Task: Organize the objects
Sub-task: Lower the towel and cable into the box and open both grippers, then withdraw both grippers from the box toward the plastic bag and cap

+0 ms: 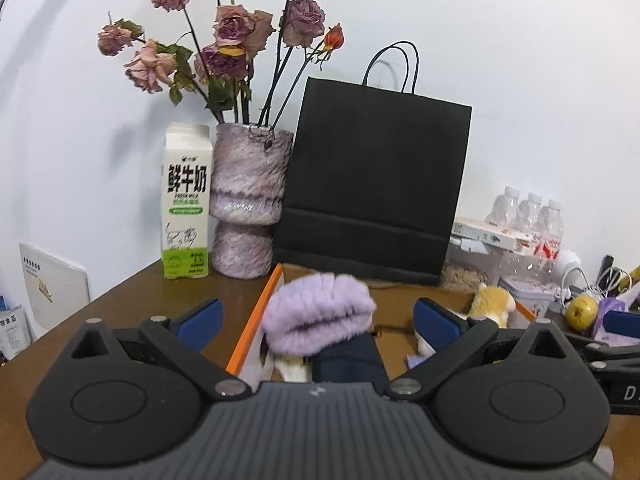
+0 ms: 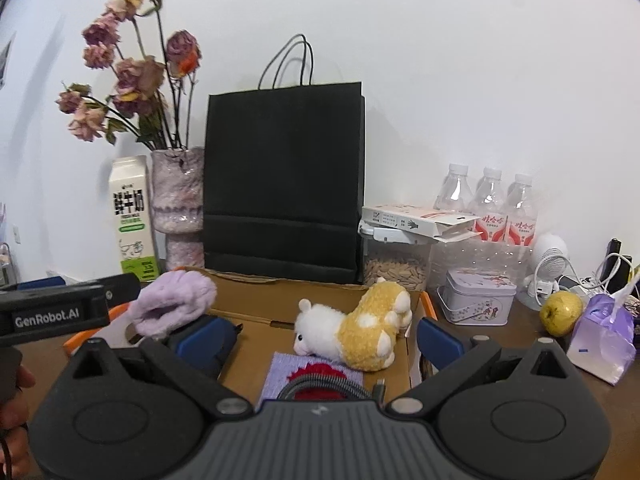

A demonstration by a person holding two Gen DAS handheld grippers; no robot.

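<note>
The left tool (image 1: 316, 316) is spread wide, its blue fingertips (image 1: 200, 320) hanging on either side of a fluffy lilac plush piece (image 1: 320, 316) without touching it. That piece sits inside an open cardboard box (image 2: 256, 312) with an orange rim, against its left wall and on top of a dark navy pouch (image 1: 348, 360). The right tool (image 2: 326, 336) is also spread wide and holds nothing. Between its fingers, low in the box, lies a lilac knitted square with a red pattern (image 2: 312, 376), with a grey braided cable (image 2: 320, 384) across it. Just beyond the square a yellow-and-white alpaca plush (image 2: 356, 328) lies on its side near the box's right wall.

The box rests on a brown tabletop (image 1: 192, 304). To its right stand a small printed tin (image 2: 480, 300), a yellow-green apple (image 2: 560, 312) and a lilac plastic bag (image 2: 604, 340). Along the far edge, against the white wall, from the left: a milk carton (image 1: 186, 204), a mottled pink vase (image 1: 248, 200) of dried roses (image 1: 236, 28), a black paper bag (image 1: 372, 176) upright behind the box, a clear jar of seeds (image 2: 396, 264) topped by a flat carton (image 2: 416, 220), and three water bottles (image 2: 488, 204).
</note>
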